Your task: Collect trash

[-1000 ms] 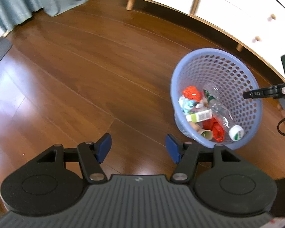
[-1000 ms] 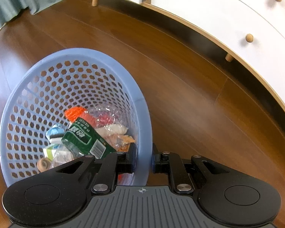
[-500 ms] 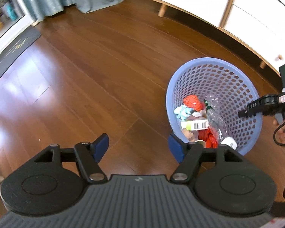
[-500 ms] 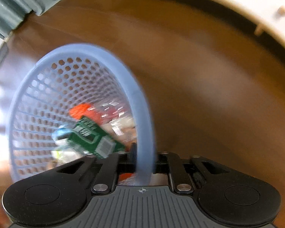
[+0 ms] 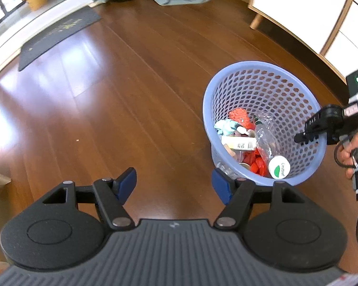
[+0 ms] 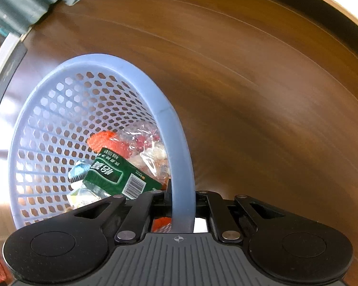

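Right tongs (image 6: 182, 205) clamped tight on the rim of the pale blue perforated plastic basket (image 6: 176, 147), one finger inside the wall, one outside; the rim runs straight up between them toward 12 o'clock in the right wrist view. Floor streaks with blur in that view, so the basket reads as being carried or dragged by its rim. In the left wrist view the same basket (image 5: 262, 71) sits at about 3 o'clock on the dark brown wooden plank floor (image 5: 131, 100), with the right tongs biting its rim at the basket's own 3 o'clock edge. Inside: a crushed clear plastic bottle with green label (image 6: 117, 174), orange-red netting (image 5: 238, 116), a pale carton with barcode (image 5: 238, 143), a white round lid with green mark (image 5: 279, 166), other scraps too jumbled to name. Left tongs (image 5: 174, 186) stand moderately wide, blue pads empty, over bare floor, the basket just to their right. No loose trash is plainly in view; a tiny speck on the floor at 9 o'clock is too small to tell. Judgement: the step is relocating the basket. To do it well, keep the rim pinch firm and the basket near level, since a one-sided grip invites tipping and spilling; move smoothly and keep the left tongs clear of the wall, ready for the next pick.
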Tool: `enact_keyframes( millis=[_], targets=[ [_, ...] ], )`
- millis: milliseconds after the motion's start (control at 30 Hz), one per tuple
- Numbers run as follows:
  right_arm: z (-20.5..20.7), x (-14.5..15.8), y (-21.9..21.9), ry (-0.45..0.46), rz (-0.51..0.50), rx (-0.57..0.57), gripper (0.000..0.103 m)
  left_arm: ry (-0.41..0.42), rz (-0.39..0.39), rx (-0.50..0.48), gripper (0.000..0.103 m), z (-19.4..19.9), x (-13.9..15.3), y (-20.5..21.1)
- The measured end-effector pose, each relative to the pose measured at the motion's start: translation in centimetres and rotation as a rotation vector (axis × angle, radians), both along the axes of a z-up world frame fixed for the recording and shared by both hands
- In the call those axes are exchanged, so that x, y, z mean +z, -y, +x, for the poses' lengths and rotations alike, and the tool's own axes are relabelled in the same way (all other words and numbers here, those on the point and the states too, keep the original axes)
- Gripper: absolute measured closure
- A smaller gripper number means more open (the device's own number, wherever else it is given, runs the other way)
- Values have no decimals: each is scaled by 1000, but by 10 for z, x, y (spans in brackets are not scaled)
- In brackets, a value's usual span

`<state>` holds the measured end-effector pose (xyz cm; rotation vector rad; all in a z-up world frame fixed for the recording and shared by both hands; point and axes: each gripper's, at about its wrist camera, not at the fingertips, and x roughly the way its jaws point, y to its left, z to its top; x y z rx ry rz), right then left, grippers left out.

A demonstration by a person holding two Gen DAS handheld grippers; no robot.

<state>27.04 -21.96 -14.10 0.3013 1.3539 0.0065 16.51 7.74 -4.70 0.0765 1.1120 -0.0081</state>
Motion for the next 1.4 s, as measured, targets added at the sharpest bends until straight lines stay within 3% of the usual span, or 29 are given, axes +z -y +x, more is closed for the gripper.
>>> enact_keyframes(
  millis=[133,233,333,367,400,500,667,867,967,1133,1400],
  targets=[
    [-5,13,-16,97,-97,115,99,40,-11,36,35,-21,0,-6],
    [-15,15,-12,110,-65,156,93,52,-26,44,31,-45,2,-6],
    [0,21,-8,135,22,179,65,47,-28,44,28,-58,5,-4],
    [0,25,-8,154,-10,184,41,45,-25,43,28,-61,8,-2],
    [-1,30,-8,188,-43,190,28,45,-21,35,27,-61,10,-2],
    [-7,50,-2,235,-113,177,28,57,10,6,18,-68,26,9],
    [-32,109,18,297,-48,186,27,95,22,-23,14,-84,70,25],
    [-128,194,19,385,-68,312,27,143,-25,-32,7,-120,110,41],
    [-189,216,11,390,-78,356,27,145,-34,-27,7,-152,116,46],
    [-272,221,5,395,-80,405,27,119,-69,-13,7,-204,121,53],
    [-356,205,0,457,-115,403,28,161,-51,16,7,-269,122,65]
  ],
)
